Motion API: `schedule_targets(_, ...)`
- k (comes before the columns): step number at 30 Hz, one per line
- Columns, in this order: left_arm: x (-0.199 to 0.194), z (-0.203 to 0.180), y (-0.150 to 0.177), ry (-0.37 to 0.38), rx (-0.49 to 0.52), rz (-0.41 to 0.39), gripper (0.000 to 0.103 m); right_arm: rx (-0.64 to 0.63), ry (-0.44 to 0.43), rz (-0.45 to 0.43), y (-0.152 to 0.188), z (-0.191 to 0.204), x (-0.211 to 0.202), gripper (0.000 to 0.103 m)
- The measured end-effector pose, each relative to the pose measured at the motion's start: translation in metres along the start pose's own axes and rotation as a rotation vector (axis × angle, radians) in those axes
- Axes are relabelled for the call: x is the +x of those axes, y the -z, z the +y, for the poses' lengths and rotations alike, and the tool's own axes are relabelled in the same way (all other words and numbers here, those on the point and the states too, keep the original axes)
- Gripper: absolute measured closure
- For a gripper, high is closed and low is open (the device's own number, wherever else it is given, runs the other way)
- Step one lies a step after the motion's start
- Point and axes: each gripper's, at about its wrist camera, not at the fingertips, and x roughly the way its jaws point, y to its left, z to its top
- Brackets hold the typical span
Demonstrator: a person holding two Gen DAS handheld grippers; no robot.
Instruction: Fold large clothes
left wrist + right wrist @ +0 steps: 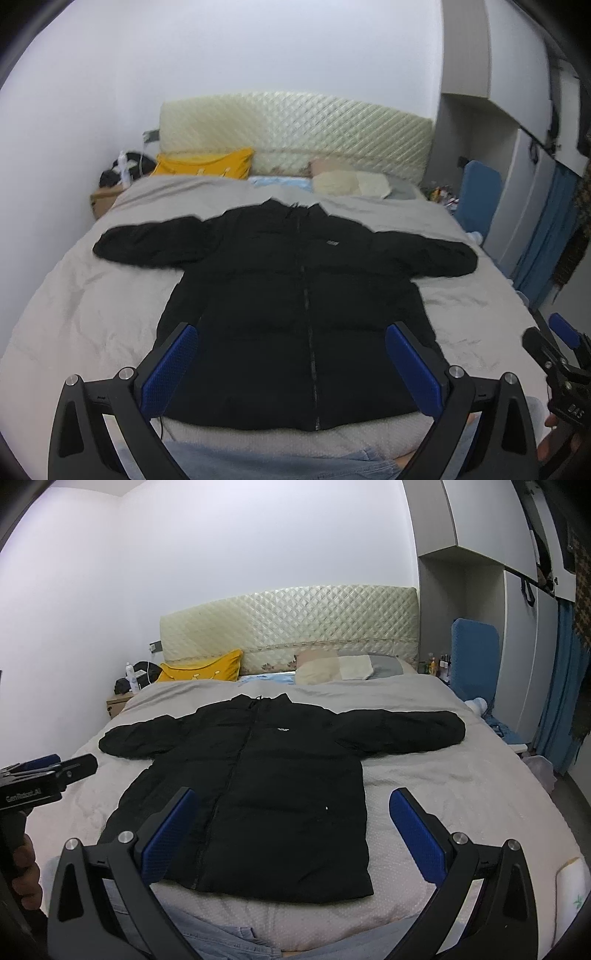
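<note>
Black jacket (255, 786) flat on bed (443, 775)

We see each hand-held gripper as a matte black frame — two curved arms with triangular cut-outs, tipped by round silver screw heads. The left hand-held gripper (291, 363) carries two flat fingers faced with dimpled royal-blue pads (170, 369); the right hand-held gripper (291, 834) looks the same, with blue pads (415, 836) of like texture. From the right wrist view, the other unit's black body bears white lettering, "GenRobot.AI". Bare skin of our left hand (31, 877) shows on its black grip — and pale blue denim lies below.
</note>
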Motion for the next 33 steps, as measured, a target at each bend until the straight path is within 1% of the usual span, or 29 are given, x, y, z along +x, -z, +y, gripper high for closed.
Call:
schedule_targets(3, 0.007, 0.000, 0.002, 0.002, -0.006, 0.020, 0.000, 0.009, -0.006, 0.009, 0.001, -0.001, 0.003, 0.000)
schedule_targets(10, 0.010, -0.008, 0.002, 0.005, 0.008, 0.023, 0.000, 0.010, -0.002, 0.017, 0.002, -0.006, 0.005, 0.000)
schedule_targets(12, 0.003, 0.000, 0.003, 0.005, 0.011, 0.019, 0.000, 0.009, 0.002, 0.014, 0.002, -0.005, 0.004, 0.000)
schedule_targets(21, 0.000, 0.005, 0.007, 0.008, -0.002, 0.015, 0.000, -0.002, 0.004, 0.018, 0.005, -0.002, 0.001, 0.000)
schedule_targets(29, 0.000, 0.005, 0.004, 0.010, 0.006, 0.024, 0.000, 0.003, -0.004, 0.015, 0.005, -0.005, 0.002, 0.000)
schedule_targets(33, -0.001, 0.003, 0.003, 0.020, 0.007, 0.019, 0.000, 0.004, 0.016, 0.030, 0.007, -0.007, 0.008, 0.000)
